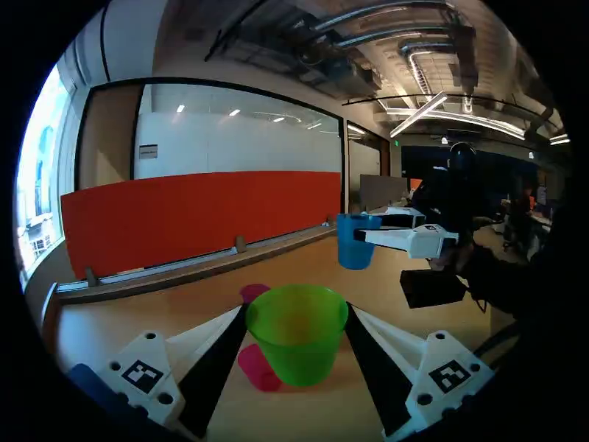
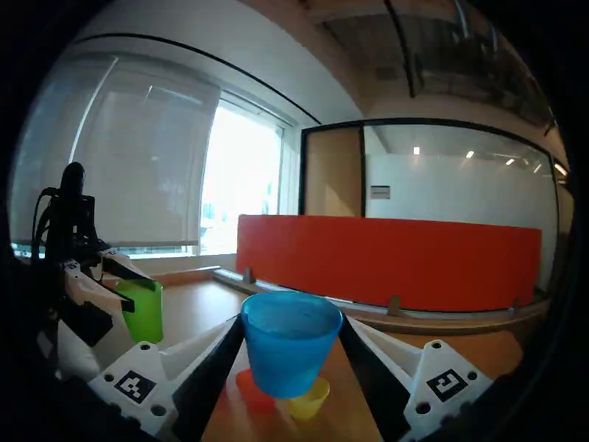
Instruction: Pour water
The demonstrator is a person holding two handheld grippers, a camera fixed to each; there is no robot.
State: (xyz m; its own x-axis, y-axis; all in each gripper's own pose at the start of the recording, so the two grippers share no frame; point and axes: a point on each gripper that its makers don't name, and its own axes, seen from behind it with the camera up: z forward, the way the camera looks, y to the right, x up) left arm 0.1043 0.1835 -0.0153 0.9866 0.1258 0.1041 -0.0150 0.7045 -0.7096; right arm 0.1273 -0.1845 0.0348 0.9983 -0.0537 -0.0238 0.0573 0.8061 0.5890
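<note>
Left gripper (image 1: 297, 317): closed on green cup (image 1: 298, 342), both fingers pressed on its sides; cup held upright above the worktop (image 1: 147, 313).
Right gripper (image 2: 291, 324): clamped on blue cup (image 2: 288, 353); cup held upright, off the worktop.
Cup relation: in the left gripper view the blue cup is seen beyond the green one, apart, not touching.
Contents: cannot be told.
Worktop items: pink cup (image 1: 258, 367) seen below the green cup; yellow cup (image 2: 309, 401) seen below the blue cup.
Background: orange partition (image 1: 199, 217).

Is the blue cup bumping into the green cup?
Apart. The right gripper view shows a wide stretch of table between the blue cup and the green cup.
</note>
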